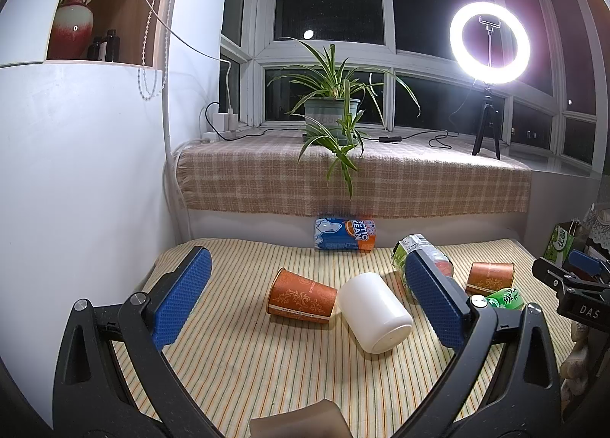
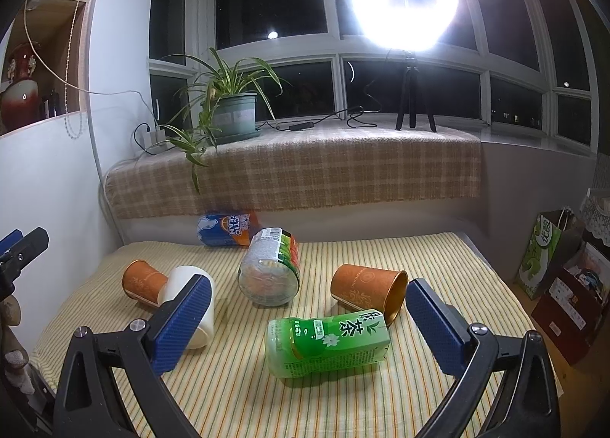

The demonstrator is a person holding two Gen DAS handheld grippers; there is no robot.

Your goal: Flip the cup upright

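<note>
A white cup (image 1: 375, 311) lies on its side on the striped cloth, its base toward the left wrist camera; it also shows in the right wrist view (image 2: 190, 287). An orange paper cup (image 1: 301, 296) lies on its side just left of it, touching it (image 2: 144, 281). A second orange paper cup (image 2: 368, 291) lies on its side to the right (image 1: 490, 277). My left gripper (image 1: 305, 302) is open and empty, its fingers either side of the two left cups, held above the cloth. My right gripper (image 2: 307, 325) is open and empty above a green tea bottle (image 2: 328, 339).
A clear bottle with a green and orange label (image 2: 268, 270) lies mid-table. A blue and orange can (image 1: 345, 234) lies at the back edge. A plaid-covered sill holds a potted plant (image 1: 331, 114) and a ring light (image 1: 489, 42). Bags (image 2: 549, 255) stand at right.
</note>
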